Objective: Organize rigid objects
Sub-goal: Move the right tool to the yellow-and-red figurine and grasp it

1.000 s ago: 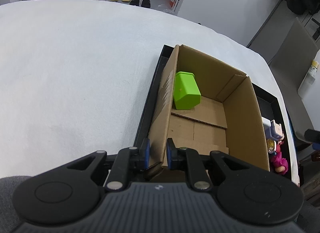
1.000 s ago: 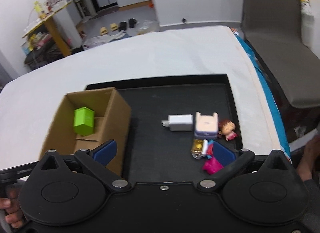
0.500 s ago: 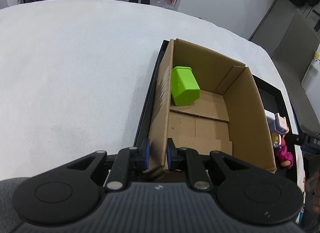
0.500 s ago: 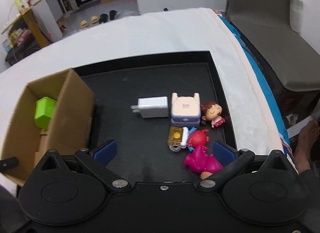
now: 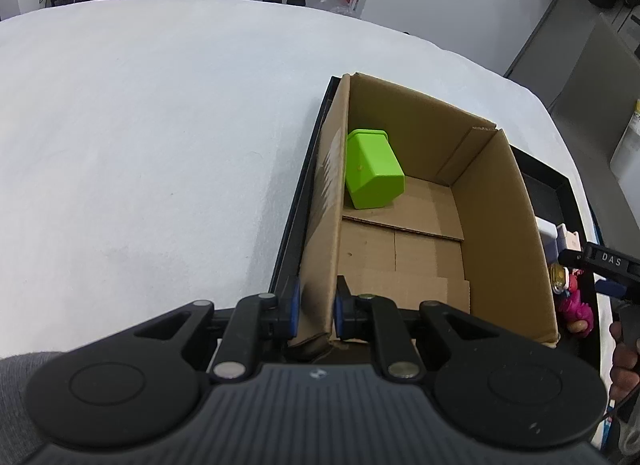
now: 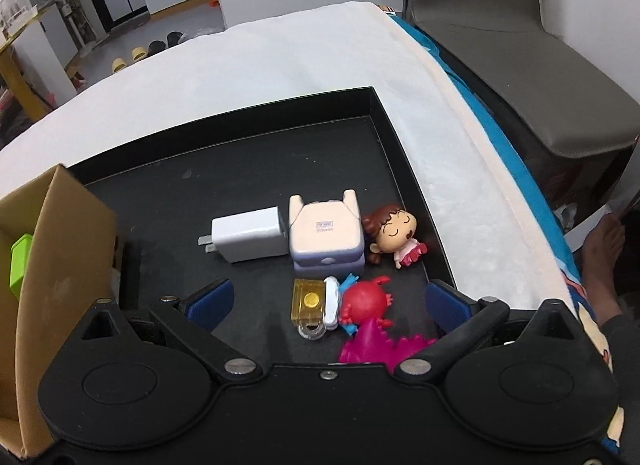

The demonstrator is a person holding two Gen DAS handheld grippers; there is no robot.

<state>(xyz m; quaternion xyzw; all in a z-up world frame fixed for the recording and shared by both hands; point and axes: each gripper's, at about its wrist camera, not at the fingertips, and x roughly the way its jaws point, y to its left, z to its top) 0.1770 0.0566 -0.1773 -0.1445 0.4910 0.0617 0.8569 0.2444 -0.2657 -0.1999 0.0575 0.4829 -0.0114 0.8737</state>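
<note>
Left tongs [image 5: 315, 307] on cardboard box [image 5: 500, 201] wall

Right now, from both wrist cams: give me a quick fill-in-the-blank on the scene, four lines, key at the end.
1. The left tool is shut on a wall of the ____ box.
2. The only item inside the cardboard box is ____ in colour.
3. The right tool hangs with its jaws ____ above the toys.
4. The white charger lies on the black ____.

Missing words: cardboard; green; open; tray
</note>
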